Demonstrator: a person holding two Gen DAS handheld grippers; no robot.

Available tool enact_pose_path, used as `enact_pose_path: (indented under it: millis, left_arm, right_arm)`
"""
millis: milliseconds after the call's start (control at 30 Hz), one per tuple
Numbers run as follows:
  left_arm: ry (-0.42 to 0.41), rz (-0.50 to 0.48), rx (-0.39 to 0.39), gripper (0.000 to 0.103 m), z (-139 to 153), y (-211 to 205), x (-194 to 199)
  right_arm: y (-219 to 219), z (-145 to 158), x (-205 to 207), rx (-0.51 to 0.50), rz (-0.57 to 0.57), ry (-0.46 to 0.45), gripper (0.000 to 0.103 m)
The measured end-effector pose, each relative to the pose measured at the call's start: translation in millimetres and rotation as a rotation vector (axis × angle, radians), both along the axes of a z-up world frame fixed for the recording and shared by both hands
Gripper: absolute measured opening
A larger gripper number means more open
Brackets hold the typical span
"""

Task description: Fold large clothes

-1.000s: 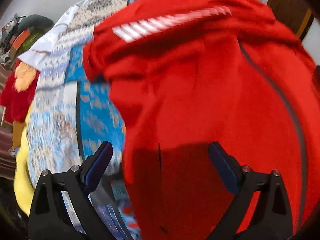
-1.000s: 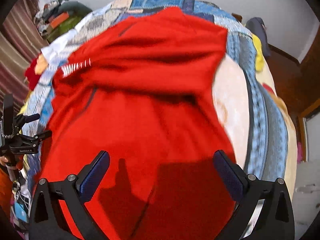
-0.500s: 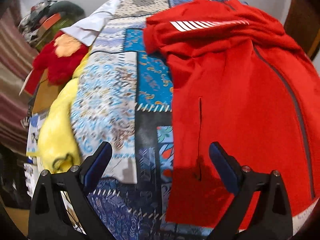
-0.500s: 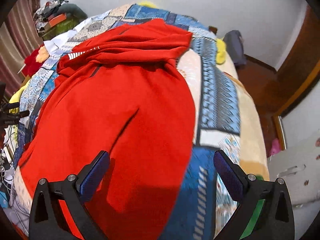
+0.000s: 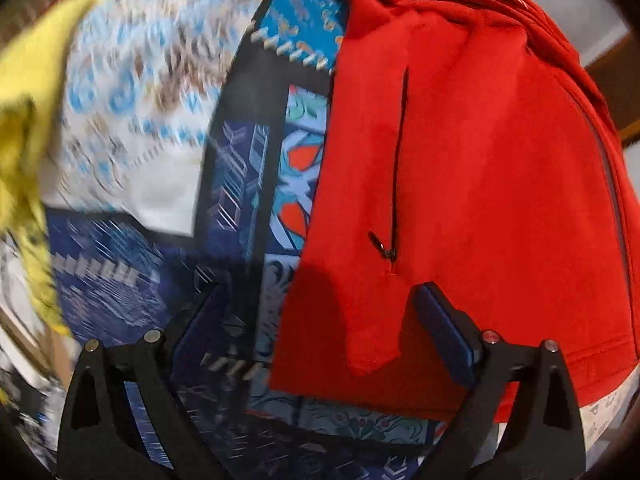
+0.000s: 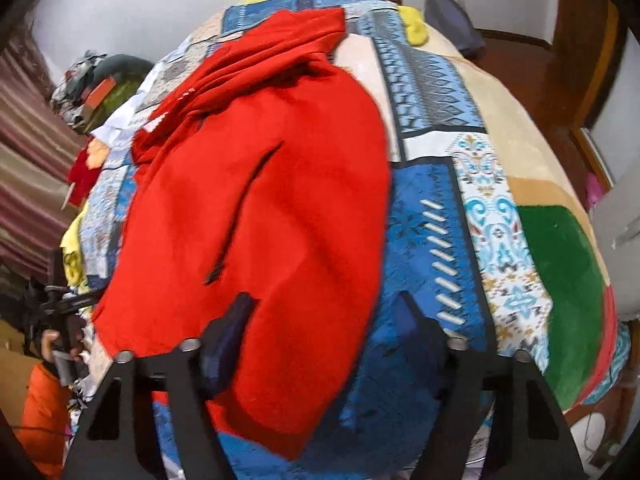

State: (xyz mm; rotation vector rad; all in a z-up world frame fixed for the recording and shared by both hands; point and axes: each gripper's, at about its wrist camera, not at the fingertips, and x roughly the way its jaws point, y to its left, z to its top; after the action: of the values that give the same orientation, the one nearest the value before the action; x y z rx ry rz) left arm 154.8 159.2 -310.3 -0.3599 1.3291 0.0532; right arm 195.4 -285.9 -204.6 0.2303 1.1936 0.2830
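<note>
A: Where's the red jacket (image 6: 256,216)?

B: Spread along the patchwork bedspread (image 6: 432,240), its hem by the bed's near edge.

A: And the grippers?

B: The right gripper (image 6: 320,320) has just been closing, jaws part-open astride the hem's right corner, pads not pressing. The left gripper (image 5: 316,320) is wide open over the left corner, holding nothing.

A: Handling?

B: Probably soft, floppy, fairly light; pinch both hem corners.
</note>
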Motion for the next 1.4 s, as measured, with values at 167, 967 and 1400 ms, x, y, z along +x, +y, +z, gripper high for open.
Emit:
enact_pose_path:
  millis: [167,967,1400]
  left_arm:
    - [-0.003,0.067,-0.068,0.096,-6,6,0]
    - [-0.283,-0.039,0.182,0.000,110,-31,22]
    - [-0.534,0.056,0.263,0.000,212,4,55]
  right_arm:
    - [6,-6,1,0.034,-0.027,-0.005,0.047]
    - [63,47,46,0.049,0.144,-0.192,0.007]
    - [59,104,119,-0.037,0.050,-0.357,0.006]
